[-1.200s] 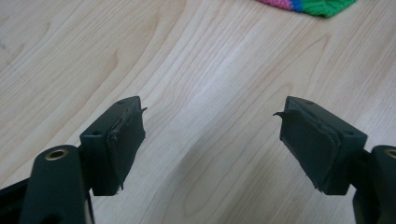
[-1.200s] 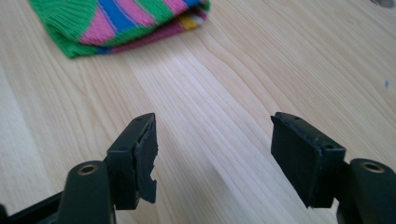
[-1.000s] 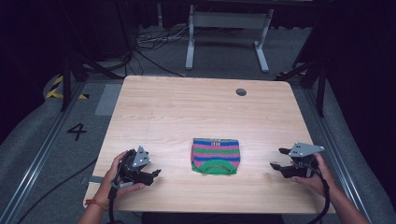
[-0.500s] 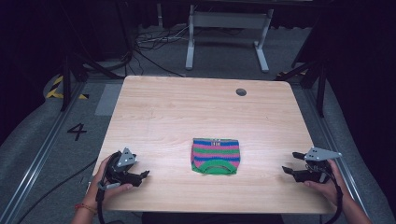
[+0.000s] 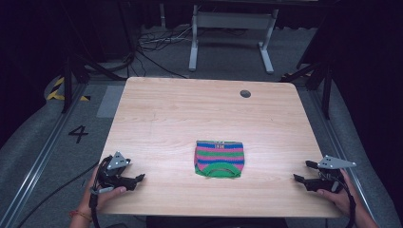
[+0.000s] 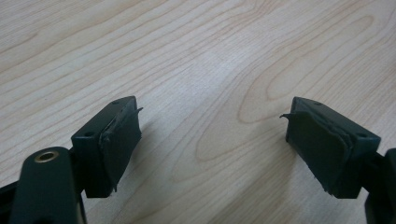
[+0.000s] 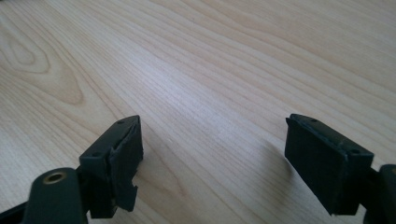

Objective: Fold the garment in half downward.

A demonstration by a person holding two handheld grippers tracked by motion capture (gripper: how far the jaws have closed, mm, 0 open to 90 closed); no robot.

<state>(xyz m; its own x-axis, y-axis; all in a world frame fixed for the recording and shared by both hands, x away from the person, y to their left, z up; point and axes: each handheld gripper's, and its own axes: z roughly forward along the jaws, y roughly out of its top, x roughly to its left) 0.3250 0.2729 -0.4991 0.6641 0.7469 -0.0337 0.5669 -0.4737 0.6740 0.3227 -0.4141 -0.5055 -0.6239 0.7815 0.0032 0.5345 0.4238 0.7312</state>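
A folded knitted garment (image 5: 219,158) with pink, blue and green stripes lies flat near the table's front middle. My left gripper (image 5: 139,179) is at the front left corner, well left of the garment, held in a hand. Its jaws stand open over bare wood, as the left gripper view (image 6: 211,116) shows. My right gripper (image 5: 301,171) is at the front right edge, far right of the garment. Its jaws have just been opening and stand wide with nothing between them, just above the wood in the right gripper view (image 7: 212,123).
The light wooden table (image 5: 190,114) has a round dark cable hole (image 5: 245,93) at the back right. Beyond the far edge are a grey metal stand (image 5: 230,21) and floor cables. Dark floor surrounds the table on both sides.
Both hands have drawn away from the garment: the left gripper went left, the right gripper went right, and both came nearer the front edge. The right jaws have spread wider.
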